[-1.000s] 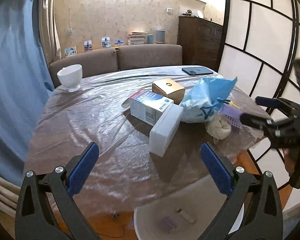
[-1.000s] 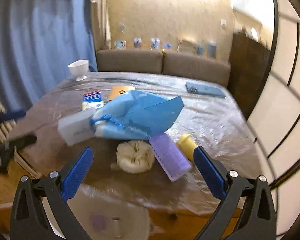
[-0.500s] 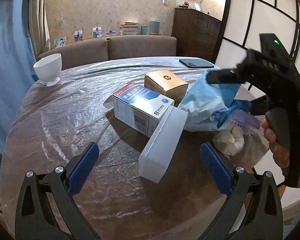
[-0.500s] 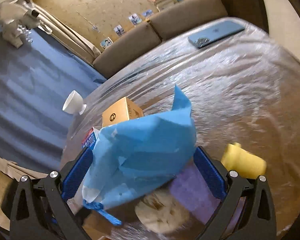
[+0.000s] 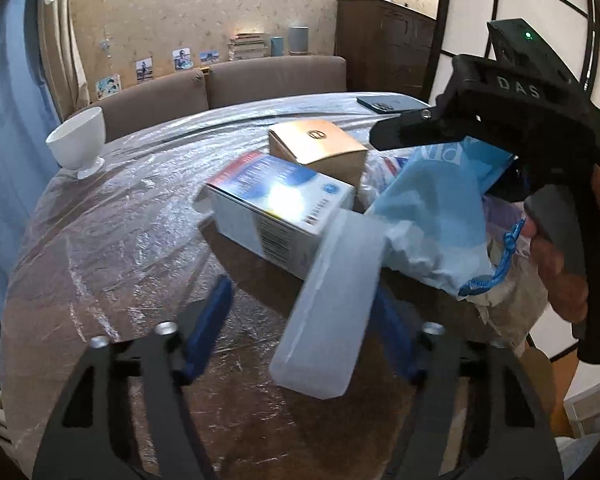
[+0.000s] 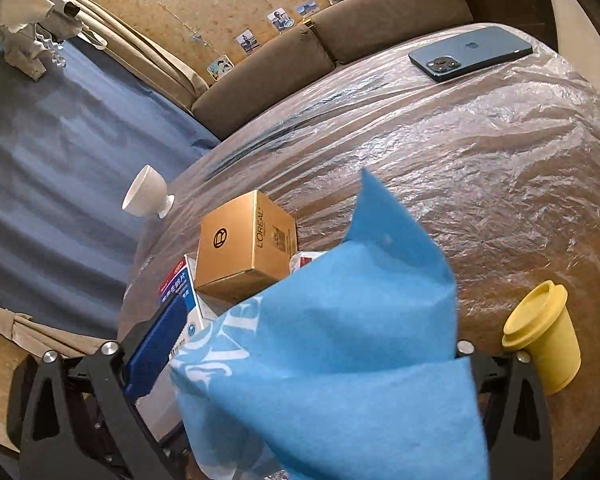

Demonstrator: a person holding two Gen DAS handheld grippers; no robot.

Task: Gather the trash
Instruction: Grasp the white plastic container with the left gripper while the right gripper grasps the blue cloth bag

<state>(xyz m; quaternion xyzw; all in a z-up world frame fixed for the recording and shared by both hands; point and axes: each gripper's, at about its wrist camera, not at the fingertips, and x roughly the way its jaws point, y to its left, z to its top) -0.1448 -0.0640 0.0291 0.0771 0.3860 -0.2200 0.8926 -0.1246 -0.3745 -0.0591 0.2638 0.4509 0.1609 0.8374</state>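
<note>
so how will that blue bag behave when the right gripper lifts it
Probably floppy: the blue bag is thin and creased, with one corner standing up. It will likely sag and fold around the closing right gripper rather than hold shape. It looks light, though the drawstring hangs loose and could snag on the clear box beside it.

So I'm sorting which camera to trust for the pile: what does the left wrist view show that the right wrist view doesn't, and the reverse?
Only the left wrist view: the translucent white box between the closing left gripper, and the hand holding the right gripper.

Only the right wrist view: the yellow cup, and the right gripper closing around the bag.

Both: the blue bag, gold box, blue and white carton, white bowl and phone.
</note>
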